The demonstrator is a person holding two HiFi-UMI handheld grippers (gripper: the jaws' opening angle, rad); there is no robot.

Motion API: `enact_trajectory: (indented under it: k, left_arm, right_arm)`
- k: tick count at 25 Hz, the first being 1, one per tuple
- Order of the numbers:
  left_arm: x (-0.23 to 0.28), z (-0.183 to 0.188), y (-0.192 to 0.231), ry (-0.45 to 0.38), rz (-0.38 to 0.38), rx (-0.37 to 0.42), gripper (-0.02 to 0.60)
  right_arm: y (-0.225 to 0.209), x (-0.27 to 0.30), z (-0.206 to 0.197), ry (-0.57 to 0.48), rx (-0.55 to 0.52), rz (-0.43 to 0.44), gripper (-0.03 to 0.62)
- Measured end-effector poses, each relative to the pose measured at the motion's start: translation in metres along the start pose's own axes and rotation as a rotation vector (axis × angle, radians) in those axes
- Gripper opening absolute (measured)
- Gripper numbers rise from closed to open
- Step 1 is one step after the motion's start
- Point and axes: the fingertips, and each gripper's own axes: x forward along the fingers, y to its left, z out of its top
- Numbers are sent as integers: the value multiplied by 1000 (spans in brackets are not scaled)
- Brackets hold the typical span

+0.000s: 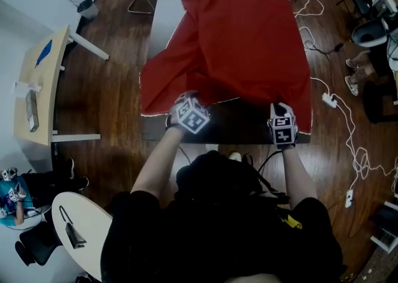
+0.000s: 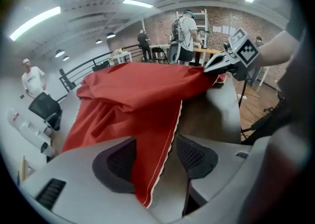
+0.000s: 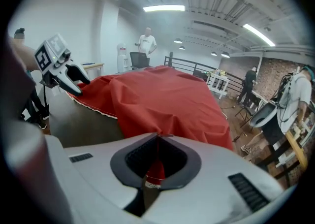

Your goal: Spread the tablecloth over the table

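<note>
At table [image 1: 242,123] edge | left tongs [image 2: 162,155] pitched down, open astride tablecloth [image 2: 142,95] | right tongs [image 3: 156,163] likewise, clamping it

I was working remotely in an open workshop-lab. A power strip [image 1: 329,99] and loose cables [image 1: 359,162] trailed over the wooden floor [image 1: 112,89] at three o'clock, a desk [image 1: 43,83] stood at nine o'clock, and strip lights [image 2: 34,22] hung near a brick wall [image 2: 246,26].
</note>
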Motion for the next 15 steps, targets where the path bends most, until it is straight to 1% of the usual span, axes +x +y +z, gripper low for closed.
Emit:
enact_trajectory:
  k: [2,4,5,7,8,9,10,12,15]
  left_arm:
    - [31,1,-2,54,-42,-27,256]
    - [53,-13,1,124,-75,-68,256]
    - [59,-20,2,143,-92,-92,253]
    - [67,-26,4,138,-118,-167,218]
    - [69,-26,7,132,-113,-200,169]
    - [68,-24,12,131,-96,-210,72]
    - [67,-23,17,134,-79,-203,9]
    - [65,-29,19,153,-91,-189,8]
    - [55,-51,19,205,-110,-154,6]
  right_arm:
    - [-1,2,0,5,-7,1,14]
    - [0,4,0,11,-15,4,14]
    - [1,5,0,13,-18,8,14]
    - [-1,8,0,17,-26,14,14]
    - [-4,9,-1,20,-30,14,14]
    - [-8,11,-1,24,-32,13,14]
    - [-13,13,-2,27,-31,11,14]
    - [-19,15,-5,33,-23,8,14]
    - [-24,16,-7,39,-13,5,14]
